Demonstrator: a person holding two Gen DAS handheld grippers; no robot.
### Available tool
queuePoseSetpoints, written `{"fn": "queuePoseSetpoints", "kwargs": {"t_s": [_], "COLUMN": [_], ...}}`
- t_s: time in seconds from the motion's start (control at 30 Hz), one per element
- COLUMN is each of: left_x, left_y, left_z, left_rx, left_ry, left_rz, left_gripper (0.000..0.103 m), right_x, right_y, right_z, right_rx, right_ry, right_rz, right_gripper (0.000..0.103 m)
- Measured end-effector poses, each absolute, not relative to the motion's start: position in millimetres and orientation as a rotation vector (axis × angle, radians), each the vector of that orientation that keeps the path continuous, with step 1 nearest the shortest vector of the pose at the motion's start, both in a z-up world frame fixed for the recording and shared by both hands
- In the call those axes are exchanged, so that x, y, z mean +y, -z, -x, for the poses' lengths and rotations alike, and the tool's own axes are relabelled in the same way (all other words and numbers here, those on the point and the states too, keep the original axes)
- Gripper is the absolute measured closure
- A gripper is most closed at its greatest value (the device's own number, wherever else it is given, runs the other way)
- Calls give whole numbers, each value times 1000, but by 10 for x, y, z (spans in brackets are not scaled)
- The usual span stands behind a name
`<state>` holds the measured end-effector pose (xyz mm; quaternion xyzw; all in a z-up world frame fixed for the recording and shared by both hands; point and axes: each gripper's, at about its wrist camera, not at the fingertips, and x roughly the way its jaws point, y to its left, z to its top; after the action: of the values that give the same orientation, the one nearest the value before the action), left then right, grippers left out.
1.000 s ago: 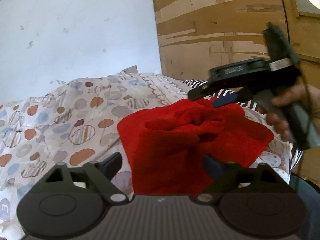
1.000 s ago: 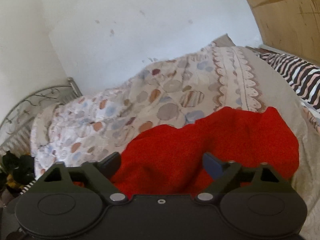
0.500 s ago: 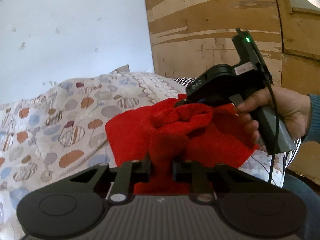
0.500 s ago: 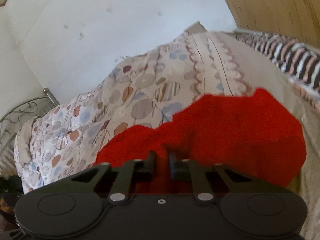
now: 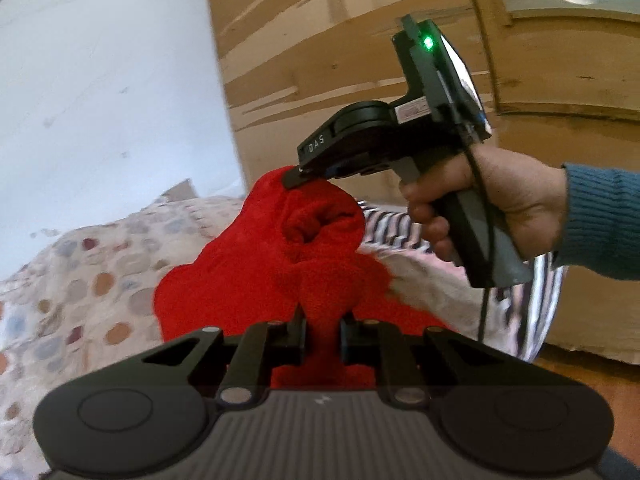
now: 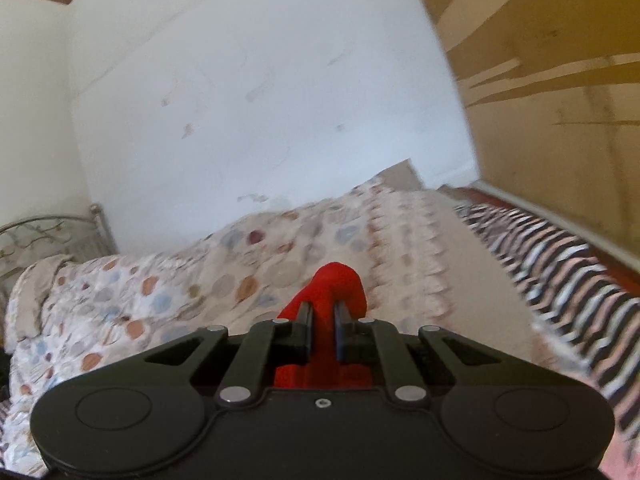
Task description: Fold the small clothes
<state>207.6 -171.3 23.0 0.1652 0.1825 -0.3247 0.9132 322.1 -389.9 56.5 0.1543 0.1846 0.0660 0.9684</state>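
Both grippers clamp the same red cloth point(image 5: 240, 280), a small fleecy garment held above the bed. The left gripper point(image 5: 323, 336) has its fingers drawn narrow on a bunched fold that rises between them and spreads beyond the fingertips into a broad hanging mass. Farther ahead of those fingertips and higher, the right gripper point(image 5: 298, 174), held in the person's hand point(image 5: 484, 200), pinches a top edge of the cloth, which curls into a roll just under its tip; a green light point(image 5: 428, 43) glows on its body. In the right wrist view the right gripper point(image 6: 322, 334) likewise has its fingers nearly together on a red ridge that stands up past their tips. Beyond the fingers lie a dotted quilt point(image 6: 180, 280) and a striped sheet point(image 6: 560, 264).
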Motion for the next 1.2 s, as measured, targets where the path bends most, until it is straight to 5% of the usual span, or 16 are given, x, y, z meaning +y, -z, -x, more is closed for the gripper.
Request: {"fn": "queuePoseSetpoints", "kwargs": {"t_s": [0.57, 0.77, 1.03, 1.2], "left_x": [-1931, -1775, -1327, -1015], "left_y": [71, 6, -274, -306], "left_z": [-2237, -2251, -2276, -2489], "left_rx": [494, 519, 565, 623], "left_ry": [790, 856, 805, 634], "left_rz": [-316, -217, 78, 195], "left_gripper": [81, 59, 11, 3], "right_x": [-4324, -4322, -4278, -4242], "right_y": [158, 251, 228, 188], "right_z": [-3202, -3147, -3152, -3108], "right_rx": [519, 538, 554, 559], "right_ry": [-1, 9, 11, 12], "right_rz": [-340, -334, -298, -263], "right_gripper": [93, 93, 90, 84]}}
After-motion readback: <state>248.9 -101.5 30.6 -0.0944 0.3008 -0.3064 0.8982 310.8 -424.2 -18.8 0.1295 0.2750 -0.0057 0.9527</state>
